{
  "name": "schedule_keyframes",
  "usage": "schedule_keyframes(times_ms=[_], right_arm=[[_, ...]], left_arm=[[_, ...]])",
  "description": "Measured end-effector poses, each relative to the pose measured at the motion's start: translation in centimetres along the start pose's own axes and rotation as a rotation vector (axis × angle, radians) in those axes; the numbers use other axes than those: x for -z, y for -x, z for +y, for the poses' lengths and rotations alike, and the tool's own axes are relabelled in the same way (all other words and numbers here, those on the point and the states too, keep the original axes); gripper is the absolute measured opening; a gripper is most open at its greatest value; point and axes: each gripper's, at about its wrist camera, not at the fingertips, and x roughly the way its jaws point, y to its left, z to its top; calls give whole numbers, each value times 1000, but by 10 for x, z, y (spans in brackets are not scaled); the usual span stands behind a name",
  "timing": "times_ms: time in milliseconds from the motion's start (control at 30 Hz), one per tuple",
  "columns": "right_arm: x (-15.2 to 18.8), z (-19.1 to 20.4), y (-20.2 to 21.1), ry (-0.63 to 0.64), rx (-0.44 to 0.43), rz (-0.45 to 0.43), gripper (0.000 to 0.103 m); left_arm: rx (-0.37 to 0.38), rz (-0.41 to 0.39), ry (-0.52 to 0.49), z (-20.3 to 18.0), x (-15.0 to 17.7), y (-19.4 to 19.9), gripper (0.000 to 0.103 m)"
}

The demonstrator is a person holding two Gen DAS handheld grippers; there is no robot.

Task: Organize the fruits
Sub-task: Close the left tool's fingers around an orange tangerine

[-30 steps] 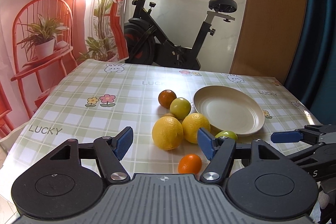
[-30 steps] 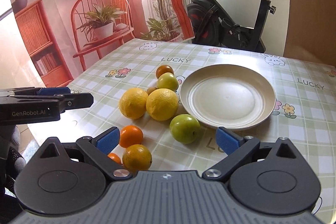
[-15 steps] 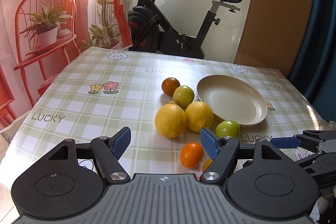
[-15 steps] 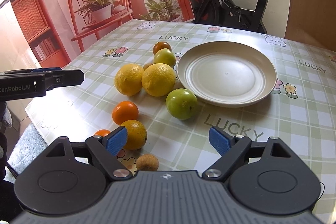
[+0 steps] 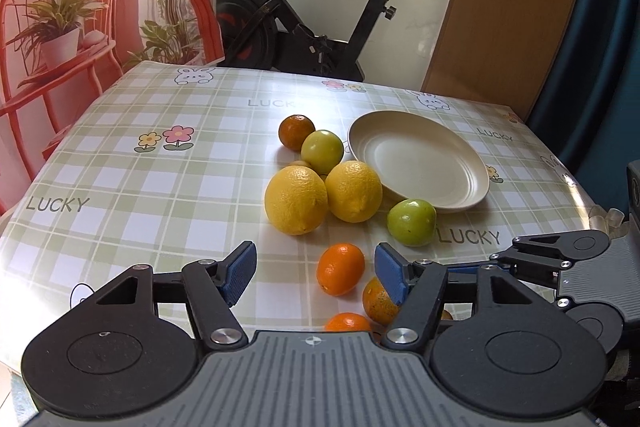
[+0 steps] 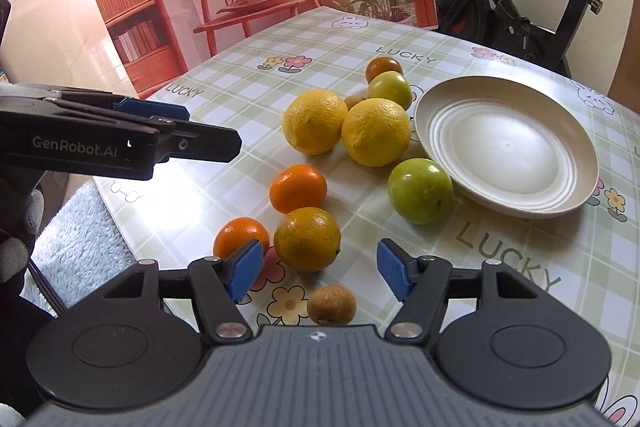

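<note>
While the plate [image 6: 576, 147] is sitting empty at right, the right gripper [image 6: 320, 269] is closing, nothing gripped yet, around an orange [image 6: 307, 239] at lower centre, likely to move it there.

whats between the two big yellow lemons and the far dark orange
A yellow-green apple and a small brown fruit lie between the lemons and the dark orange. The right wrist view shows it best.

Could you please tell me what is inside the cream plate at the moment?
The cream plate holds nothing: its ringed inside shows bare in both views. All the fruit lies on the tablecloth beside it; the nearest green apple sits against its near rim. What is under the plate is hidden.
</note>
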Motion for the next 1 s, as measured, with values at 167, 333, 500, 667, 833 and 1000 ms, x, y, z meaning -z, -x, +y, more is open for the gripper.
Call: schedule_keyframes(times_ms=[167,333,500,667,833,1000], right_arm=[[0,1,-15,31,-24,29,52],[1,0,-22,39,-31,27,43],[1,-7,-20,8,-42,14,43],[1,-8,-21,-4,-41,8,43],[2,-15,-21,-48,-38,1,45],[4,-22,-21,-84,-40,-8,45]], left_arm=[[94,42,-16,-2,-3,-12,44],[160,86,-43,-11,-3,-28,31],[201,131,-74,-19,0,-38,26],[207,172,-42,-15,-1,-46,26],[216,193,-11,-13,-3,-53,26],[229,197,-36,-21,-4,-58,26]])
